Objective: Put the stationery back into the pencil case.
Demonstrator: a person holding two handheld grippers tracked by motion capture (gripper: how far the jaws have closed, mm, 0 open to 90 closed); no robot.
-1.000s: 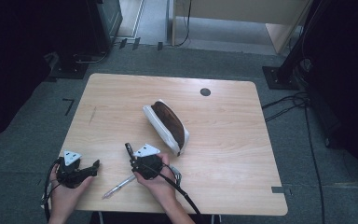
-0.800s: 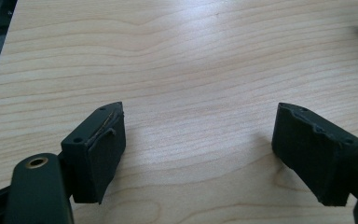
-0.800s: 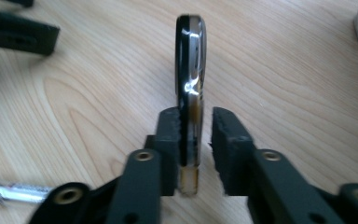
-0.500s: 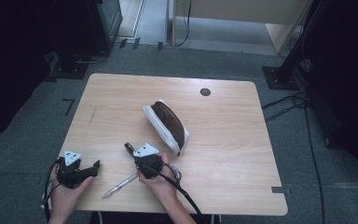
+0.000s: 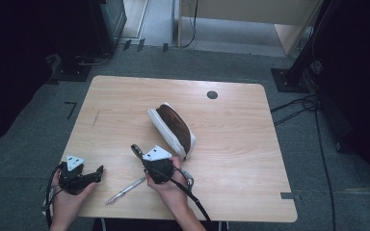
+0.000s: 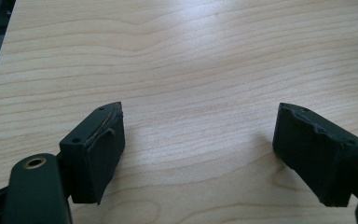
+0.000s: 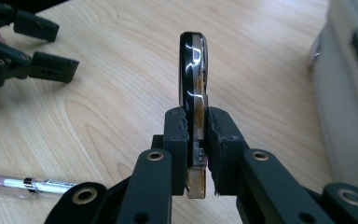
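Table (image 5: pixel 231 144): pale wood, my working surface. Near its middle lies the open pencil case (image 5: pixel 172 129), white shell, brown lining, mouth up — probably where my catch belongs, so I judge the case is laid open to receive it.

My right gripper (image 7: pixel 196 140) has just been closing, and its jaws now pinch a slim glossy black object (image 7: pixel 193 84), amber-edged; I cannot tell exactly what it is. It stands on edge above the wood, clamped low, leaving most of it free to lead into the case.

My left gripper (image 6: pixel 198 154) rests wide open over bare wood, holding nothing, parked aside.

Clear pen (image 5: pixel 125 191) lies beside my right hand, untouched.
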